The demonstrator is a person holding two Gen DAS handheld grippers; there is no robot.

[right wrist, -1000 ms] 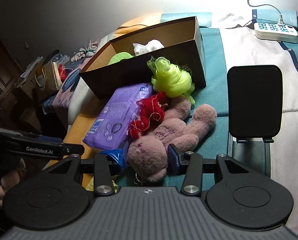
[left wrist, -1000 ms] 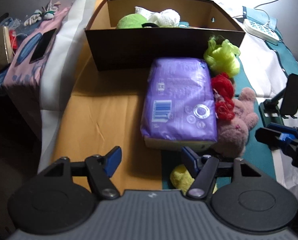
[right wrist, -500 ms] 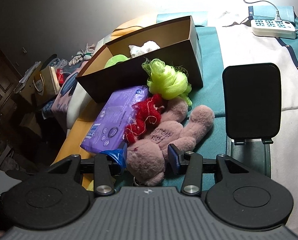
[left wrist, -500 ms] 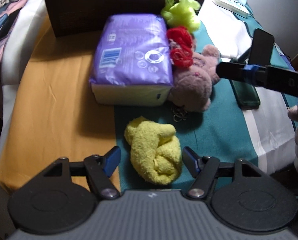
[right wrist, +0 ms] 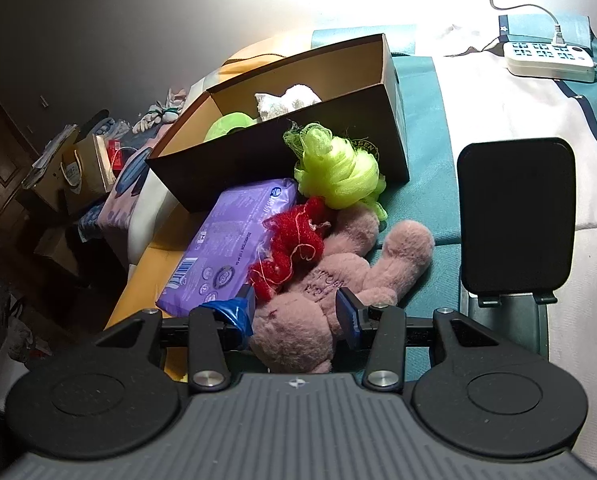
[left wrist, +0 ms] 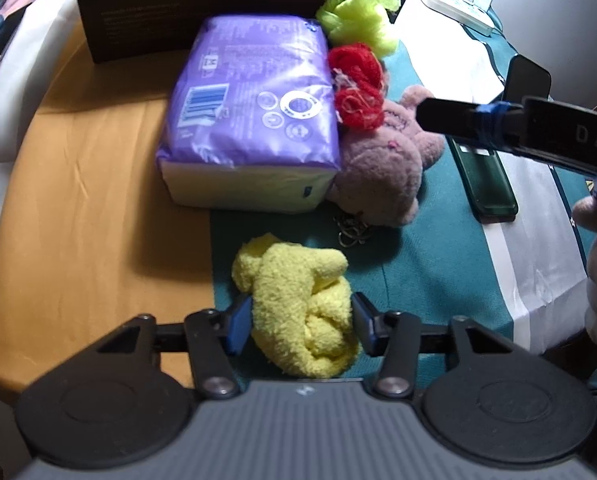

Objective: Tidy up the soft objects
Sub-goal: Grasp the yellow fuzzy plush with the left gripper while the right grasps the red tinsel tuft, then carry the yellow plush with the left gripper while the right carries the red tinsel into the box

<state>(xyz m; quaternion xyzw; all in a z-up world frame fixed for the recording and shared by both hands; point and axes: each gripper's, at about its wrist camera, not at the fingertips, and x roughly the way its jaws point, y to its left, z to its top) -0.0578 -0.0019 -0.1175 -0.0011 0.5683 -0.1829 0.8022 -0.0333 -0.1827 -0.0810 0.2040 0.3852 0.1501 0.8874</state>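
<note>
Roughly early-to-mid, by the look of it: two soft items already in the box, five still outside.

Left gripper [left wrist: 301,324]: jaws part open, bracketing fuzzy yellow terry sock bundle [left wrist: 298,304]; pads near or brushing the sides, no visible squeeze, not lifted. Couldn't confirm contact.

Right gripper [right wrist: 296,312]: jaws part open around head of pink plush bear [right wrist: 326,292]; pile touching both pads, bear flat on the cloth, no firm grip evident.

Just ahead of right claw: red scrubby yarn tangle [right wrist: 290,252] lying on the bear. Ahead-left: glossy purple film pack [right wrist: 234,240], brick-shaped, squashy.

Further ahead: lime mesh puff [right wrist: 338,172], frilly and light, resting against box front.

Farthest: dark rigid cardboard box [right wrist: 258,168], open top, holding a green soft lump [right wrist: 228,124] and white fluffy item [right wrist: 288,100].
</note>
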